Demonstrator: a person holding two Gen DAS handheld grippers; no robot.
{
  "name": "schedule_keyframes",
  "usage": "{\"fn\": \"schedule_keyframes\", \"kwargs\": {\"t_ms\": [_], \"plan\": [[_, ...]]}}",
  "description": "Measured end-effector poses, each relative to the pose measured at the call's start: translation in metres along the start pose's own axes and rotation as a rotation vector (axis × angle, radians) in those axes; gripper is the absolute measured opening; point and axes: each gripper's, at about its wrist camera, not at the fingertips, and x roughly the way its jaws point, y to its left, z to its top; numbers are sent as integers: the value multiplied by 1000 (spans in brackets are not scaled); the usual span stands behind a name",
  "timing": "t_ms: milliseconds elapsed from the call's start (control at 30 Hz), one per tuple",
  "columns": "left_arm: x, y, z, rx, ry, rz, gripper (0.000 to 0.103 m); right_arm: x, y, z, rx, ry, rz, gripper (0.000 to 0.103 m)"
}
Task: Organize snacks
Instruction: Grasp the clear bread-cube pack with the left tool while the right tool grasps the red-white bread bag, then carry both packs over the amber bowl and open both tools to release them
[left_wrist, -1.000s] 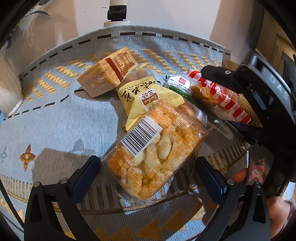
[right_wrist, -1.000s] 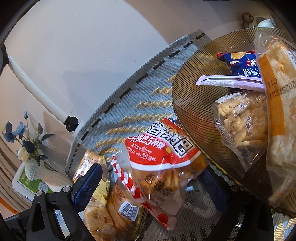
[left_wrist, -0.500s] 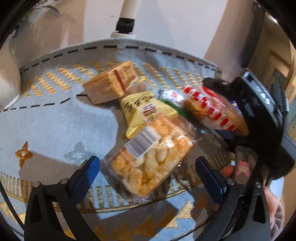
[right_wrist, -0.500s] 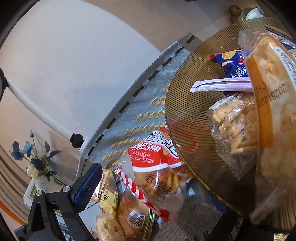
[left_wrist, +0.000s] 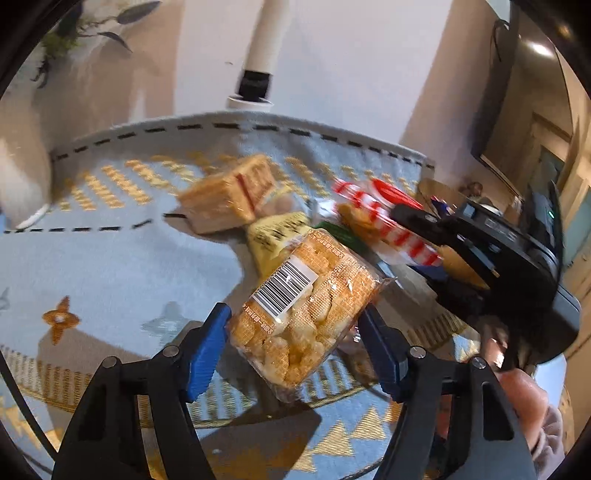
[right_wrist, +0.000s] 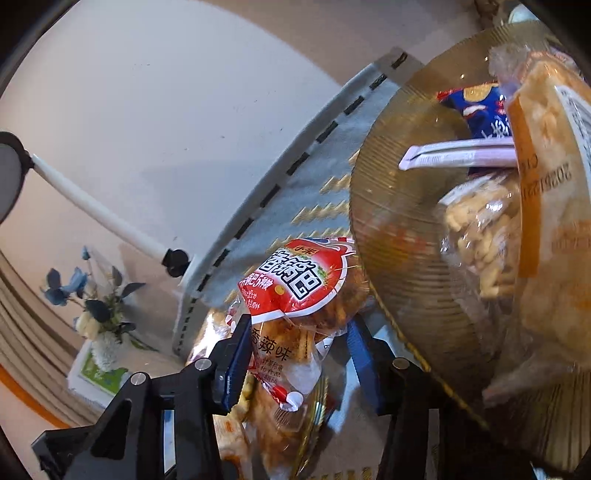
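My left gripper (left_wrist: 295, 343) is shut on a clear bag of golden puffed snacks (left_wrist: 306, 310) with a barcode label and holds it lifted off the cloth. My right gripper (right_wrist: 295, 354) is shut on a red-and-white striped snack bag (right_wrist: 295, 291), raised beside the rim of a ribbed amber glass plate (right_wrist: 391, 236); this bag also shows in the left wrist view (left_wrist: 376, 218). The plate holds a blue packet (right_wrist: 476, 107), a pale stick packet (right_wrist: 458, 155), a bag of nuts (right_wrist: 480, 236) and an orange cracker pack (right_wrist: 546, 206).
On the blue-grey patterned cloth (left_wrist: 110, 258) lie a cracker pack (left_wrist: 229, 199) and a yellow peanut bag (left_wrist: 277, 236). A white lamp pole (left_wrist: 258, 66) stands at the table's back edge. A vase of flowers (right_wrist: 99, 325) stands at the left.
Both grippers closed on their bags and lifted them. The left one raised the puffed snack bag off the cloth; the right one moved the striped bag closer to the plate.
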Motion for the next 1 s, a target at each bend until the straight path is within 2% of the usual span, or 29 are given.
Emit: {"fn": "schedule_keyframes", "kwargs": {"t_ms": [167,300,467,667,833,1000], "plan": [[-7,9,6,-20,-32,78,68,-22,3,-2,10,-3,73,49],[-4,19,6,-52,-14,139,68,-26,12,-4,-17,62,99,49],[-10,39,3,-124,-7,141,68,-43,21,-19,-44,79,167,49],[-6,52,-3,-158,19,188,68,-39,30,-23,-76,93,171,49],[-5,49,-6,-136,10,208,68,-36,32,-25,-76,92,168,49],[-12,54,-9,-163,-28,206,68,-41,35,-22,-107,67,186,49]]}}
